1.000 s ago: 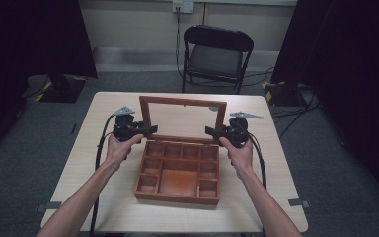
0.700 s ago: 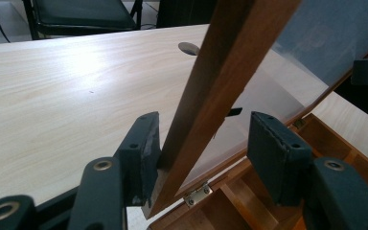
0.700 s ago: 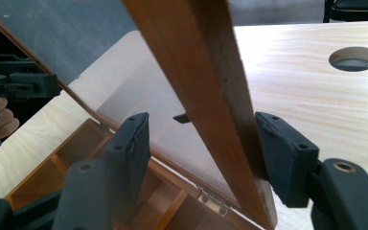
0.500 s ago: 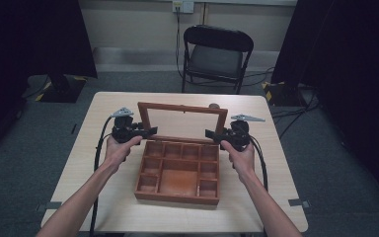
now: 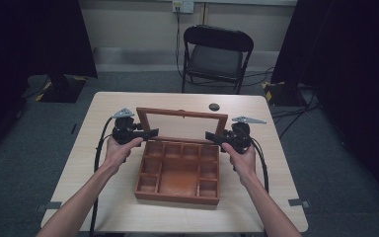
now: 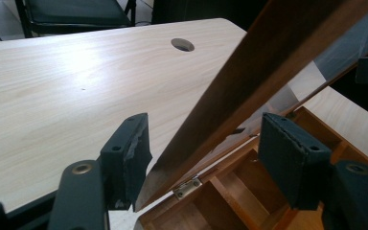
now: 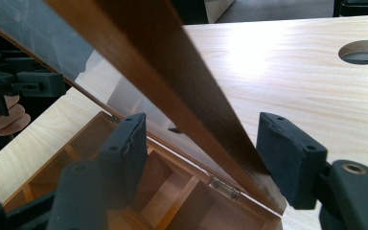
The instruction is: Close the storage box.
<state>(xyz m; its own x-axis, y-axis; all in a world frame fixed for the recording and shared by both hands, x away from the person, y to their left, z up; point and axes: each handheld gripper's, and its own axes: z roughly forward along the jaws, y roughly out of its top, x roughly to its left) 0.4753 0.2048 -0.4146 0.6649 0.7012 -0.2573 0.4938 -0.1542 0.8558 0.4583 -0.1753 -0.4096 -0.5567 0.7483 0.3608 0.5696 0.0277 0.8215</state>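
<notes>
Wooden box point(image 5: 178, 170) at surface point(image 5: 79, 168) centre, lid point(image 5: 181, 124) raised, leaning back toward 12 o'clock; left tongs point(image 5: 150, 133) at 9 o'clock lid edge, just opened, released; right tongs point(image 5: 212, 136) at 3 o'clock edge, opening, pads clear of frame

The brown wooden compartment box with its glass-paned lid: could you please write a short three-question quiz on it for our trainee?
1. True or false: the lid of the brown wooden compartment box stands raised.
2. What lies between the jaws of the left hand-held gripper? A) the lid's frame B) a cable C) nothing
3. Fill in: a small metal ____ joins lid and box in the right gripper view.

Key: 1 true; 2 A, with a gap at both pads, the jaws having just been opening; 3 hinge.
</notes>
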